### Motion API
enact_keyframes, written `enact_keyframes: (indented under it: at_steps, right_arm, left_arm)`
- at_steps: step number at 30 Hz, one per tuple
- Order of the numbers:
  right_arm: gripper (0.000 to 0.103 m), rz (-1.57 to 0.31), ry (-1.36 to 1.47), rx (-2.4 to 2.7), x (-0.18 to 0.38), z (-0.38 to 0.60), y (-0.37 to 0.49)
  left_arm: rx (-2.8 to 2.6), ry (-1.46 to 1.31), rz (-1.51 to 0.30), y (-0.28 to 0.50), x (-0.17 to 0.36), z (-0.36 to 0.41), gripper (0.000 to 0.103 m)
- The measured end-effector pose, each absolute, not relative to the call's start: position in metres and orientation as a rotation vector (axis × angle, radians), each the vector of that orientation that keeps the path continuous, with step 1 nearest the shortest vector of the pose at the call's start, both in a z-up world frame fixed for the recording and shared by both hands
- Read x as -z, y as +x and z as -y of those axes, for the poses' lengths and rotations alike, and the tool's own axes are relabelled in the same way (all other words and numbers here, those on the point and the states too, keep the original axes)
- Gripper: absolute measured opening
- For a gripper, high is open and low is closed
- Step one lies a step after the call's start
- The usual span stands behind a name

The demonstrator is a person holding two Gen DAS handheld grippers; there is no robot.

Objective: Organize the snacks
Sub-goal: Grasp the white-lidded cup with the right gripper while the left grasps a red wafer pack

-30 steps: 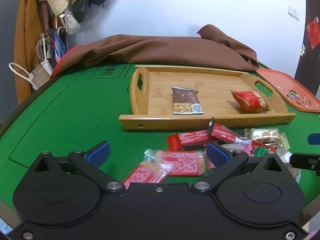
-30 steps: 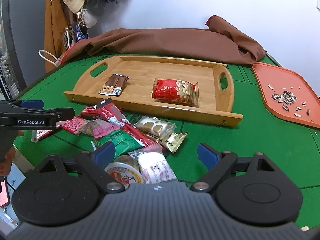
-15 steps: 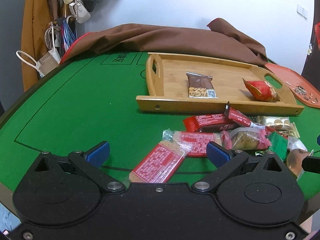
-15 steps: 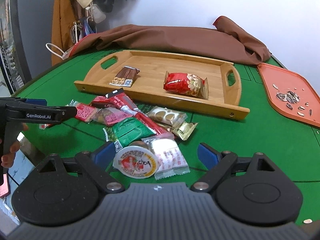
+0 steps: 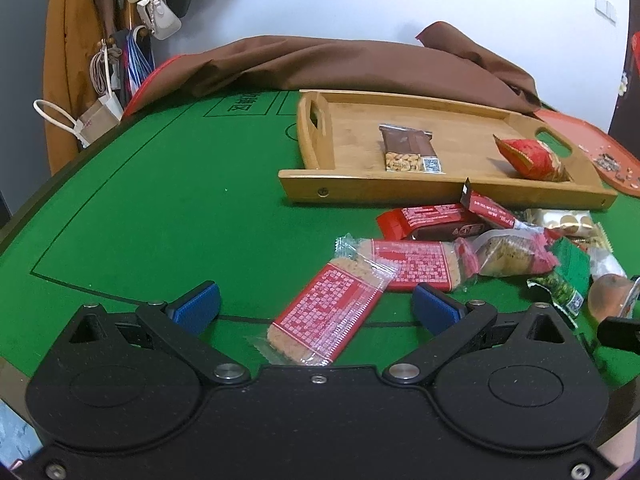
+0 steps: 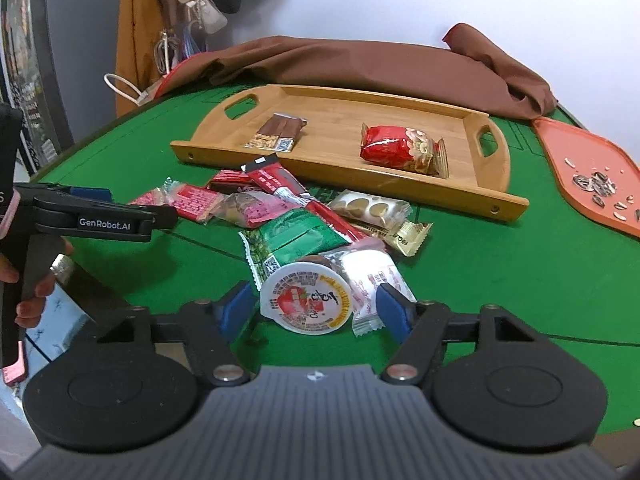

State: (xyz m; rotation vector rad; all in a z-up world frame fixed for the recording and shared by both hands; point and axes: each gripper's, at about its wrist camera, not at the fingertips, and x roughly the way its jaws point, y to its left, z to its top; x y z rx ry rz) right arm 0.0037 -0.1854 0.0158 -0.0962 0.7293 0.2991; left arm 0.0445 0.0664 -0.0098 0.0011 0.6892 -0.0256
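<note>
From the left wrist, the left gripper (image 5: 316,304) is held wide open over a red-printed biscuit packet (image 5: 326,314), untouched, on the green table (image 5: 160,216)

From the right wrist, "GenRobot.AI" is read on the left gripper; the right gripper (image 6: 314,312) is closing around a jelly cup (image 6: 306,298), its pads not yet pressing; the wooden tray (image 6: 340,168) lies beyond

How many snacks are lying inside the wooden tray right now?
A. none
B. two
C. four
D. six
B: the wooden tray holds just a brown nut bar and a red packet of nuts; all the other snacks lie in a heap on the green table in front of it.
</note>
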Motion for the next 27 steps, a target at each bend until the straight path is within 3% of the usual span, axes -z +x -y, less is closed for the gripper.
enact_keyframes:
  at_steps: [11,17,21,27]
  right_arm:
    - [0.067,-0.731,-0.124,-0.274,-0.011,0.183,0.003]
    - [0.062,-0.734,-0.115,-0.263,-0.011,0.184,0.003]
    - [0.059,-0.737,-0.108,-0.270,-0.013,0.185,0.001]
    - [0.055,-0.736,-0.110,-0.277,-0.014,0.185,0.000]
  left_arm:
    - [0.064,0.000,-0.689,0.033,0.006,-0.064,0.089]
    - [0.073,0.011,-0.682,0.027,0.002,-0.058,0.064]
    - [0.088,-0.001,-0.684,0.024,0.000,-0.056,0.053]
    - [0.079,0.010,-0.679,0.026,0.001,-0.051,0.051]
